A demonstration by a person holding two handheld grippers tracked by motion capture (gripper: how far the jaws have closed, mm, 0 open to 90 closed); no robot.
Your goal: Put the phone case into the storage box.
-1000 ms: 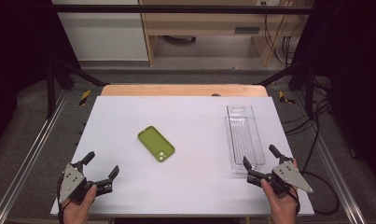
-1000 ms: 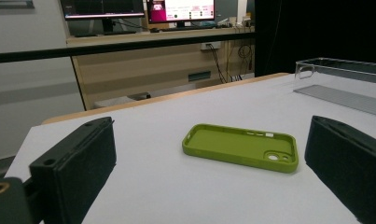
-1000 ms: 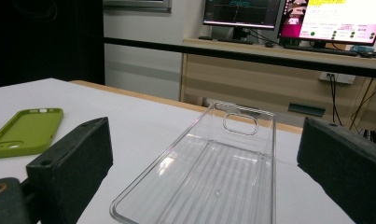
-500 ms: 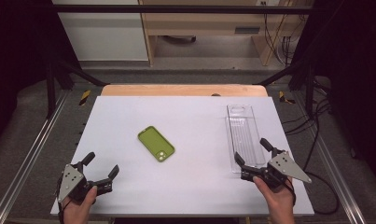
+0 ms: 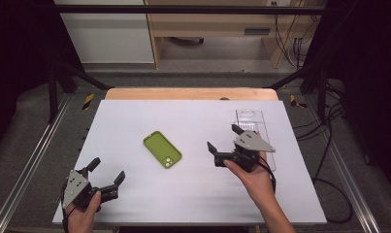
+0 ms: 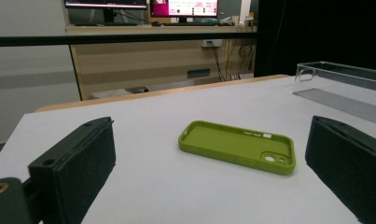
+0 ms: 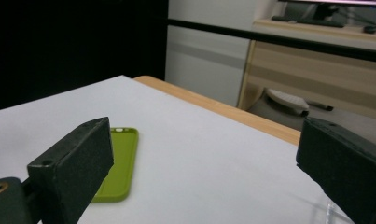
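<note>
A green phone case (image 5: 162,149) lies hollow side up near the middle of the white table (image 5: 183,194); it also shows ahead in the left gripper view (image 6: 239,145) and low at the left in the right gripper view (image 7: 118,163). A clear phone case (image 5: 253,127) lies at the right, partly behind my right hand, and appears at the right edge of the left gripper view (image 6: 344,88). My right gripper (image 5: 224,140) is open, a little right of the green case, with nothing between its jaws. My left gripper (image 5: 106,171) is open at the front left corner, holding nothing.
A wooden strip (image 5: 190,93) borders the table's far edge. Metal rails (image 5: 33,160) run along both sides, with cables (image 5: 336,160) on the floor at the right. A cabinet and desk (image 5: 207,29) stand beyond the table.
My right gripper has moved left and forward from the table's right front area, passing over the clear case toward the green one. The left gripper has stayed in place.
</note>
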